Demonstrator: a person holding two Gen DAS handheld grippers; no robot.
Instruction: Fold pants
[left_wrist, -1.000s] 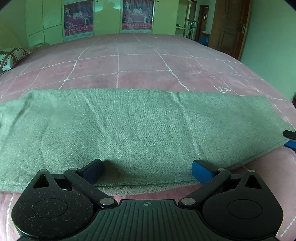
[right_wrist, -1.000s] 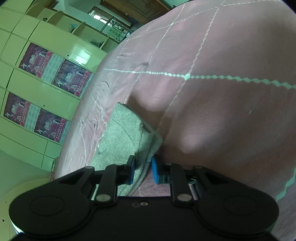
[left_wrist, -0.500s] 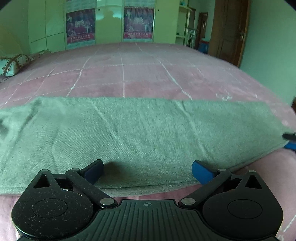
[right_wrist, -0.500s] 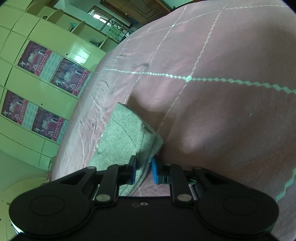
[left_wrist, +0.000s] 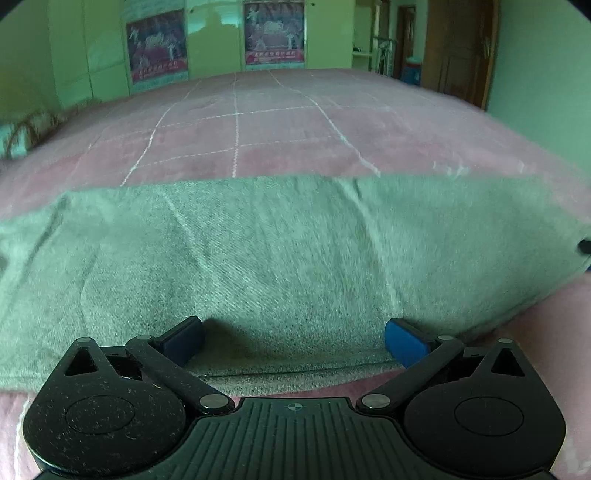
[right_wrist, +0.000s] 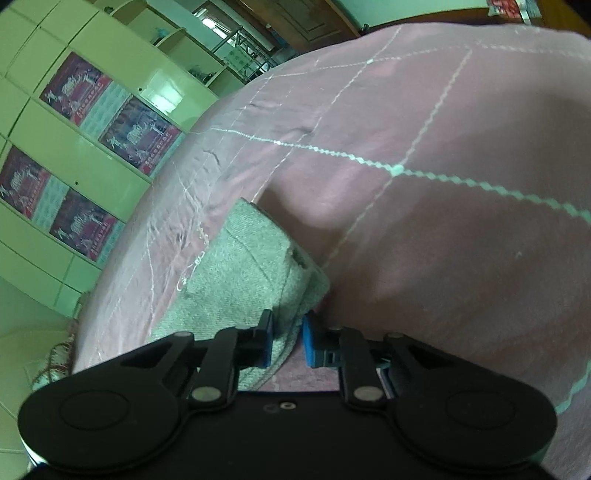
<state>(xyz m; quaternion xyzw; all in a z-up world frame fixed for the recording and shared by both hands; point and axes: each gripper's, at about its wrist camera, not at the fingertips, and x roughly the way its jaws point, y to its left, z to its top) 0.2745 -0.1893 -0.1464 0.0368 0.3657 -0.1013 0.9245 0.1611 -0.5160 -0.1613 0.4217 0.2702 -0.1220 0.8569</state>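
Right wrist view: the right gripper (right_wrist: 287, 338) is seen clenched on a bunched corner at the end of the grey-green pants (right_wrist: 240, 273), the fabric being pinched between the two blue pads (right_wrist: 266, 349); the jaws have just been closing further on it. The gripped end is lifted slightly off the pink quilted bedspread (right_wrist: 443, 240), on which the rest of the garment is laid. Beyond the bed, pale green wardrobe doors with posters (right_wrist: 85, 140) are seen.

In the left wrist view, the left gripper (left_wrist: 293, 338) is held wide open, nothing being pressed by its blue pads (left_wrist: 404, 341). Its jaws are poised just over the near long edge of the pants (left_wrist: 295, 254), which are spread as a flat band across the bed. At the far right edge of this view, a dark tip of the other gripper is glimpsed at the garment's end.

The step in hand is judged to be the securing of grips before a fold. Next, the near edge would probably need to be clamped by the left gripper, so that the cloth can be raised and carried over evenly.
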